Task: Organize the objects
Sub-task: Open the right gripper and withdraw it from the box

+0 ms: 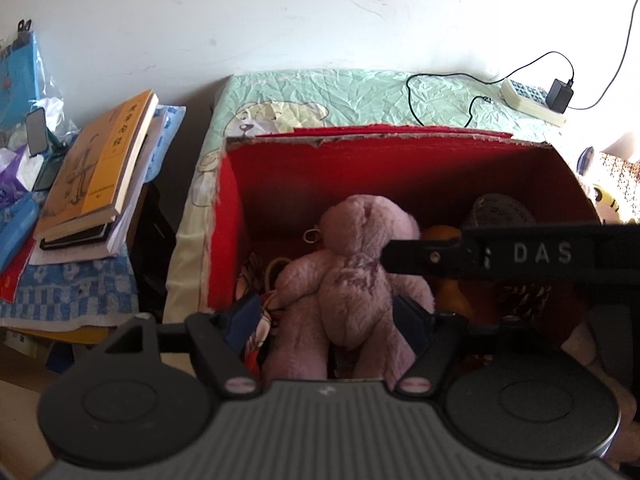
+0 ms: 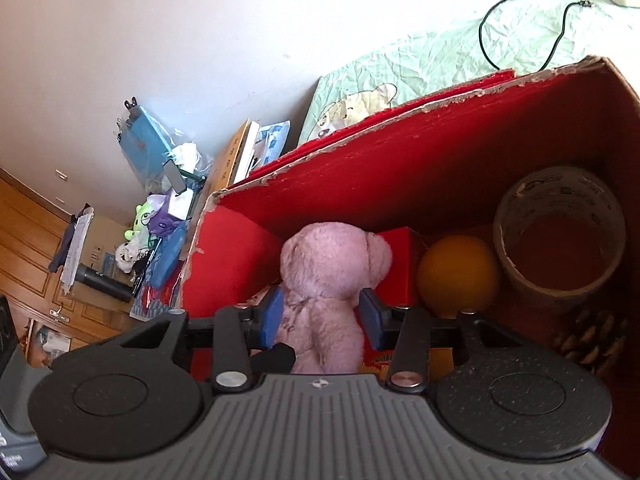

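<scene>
Gripping the fuzzy pink plush bear (image 2: 328, 280) low-centre inside the red cardboard box (image 2: 440, 152), your right gripper (image 2: 320, 316) could drag it out on withdrawal — your left gripper (image 1: 328, 316) hangs spread wide, holding nothing.

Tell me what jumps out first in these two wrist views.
The pink plush bear dominates, sitting inside the red box between the right gripper fingers. To its right in the box lie an orange ball and a tape roll. The left gripper hovers open around the bear.
</scene>
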Motion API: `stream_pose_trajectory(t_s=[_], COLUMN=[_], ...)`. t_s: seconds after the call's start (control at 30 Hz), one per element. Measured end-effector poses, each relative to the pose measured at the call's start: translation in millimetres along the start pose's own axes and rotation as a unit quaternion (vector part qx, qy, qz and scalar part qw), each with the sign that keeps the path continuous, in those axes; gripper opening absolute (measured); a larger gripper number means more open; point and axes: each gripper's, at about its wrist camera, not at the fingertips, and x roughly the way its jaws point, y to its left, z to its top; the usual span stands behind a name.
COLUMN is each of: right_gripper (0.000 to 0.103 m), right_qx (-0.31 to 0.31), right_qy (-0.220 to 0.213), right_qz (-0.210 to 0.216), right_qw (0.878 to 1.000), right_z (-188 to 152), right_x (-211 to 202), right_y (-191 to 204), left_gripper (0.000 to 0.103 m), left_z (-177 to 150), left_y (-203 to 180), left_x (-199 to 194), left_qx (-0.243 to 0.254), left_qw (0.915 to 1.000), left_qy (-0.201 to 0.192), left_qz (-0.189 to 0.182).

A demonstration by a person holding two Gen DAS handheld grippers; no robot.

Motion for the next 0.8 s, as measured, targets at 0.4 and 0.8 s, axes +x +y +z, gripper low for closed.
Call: stream_pose_trajectory(t_s=[0.4,0.8], right_gripper=[0.043,0.043], right_qx=[-0.084,-0.065], right_qy=[-0.069,-0.123], right_qz=[-0.082,-0.114], right_qw=[0.991,0.984], right_z=[-25,-37], right_x=[-34,-65], right_y=[23,14], left_gripper=[0.083,0.086], left_z=[-12,-5], left_y=[-14,-31], left_x=[-22,-25], left_qx=[0.009,0.022], left_qw=[0.9992,0.9996], left_qy=[-0.020,-0.011], left_qz=[0.034,-0.013])
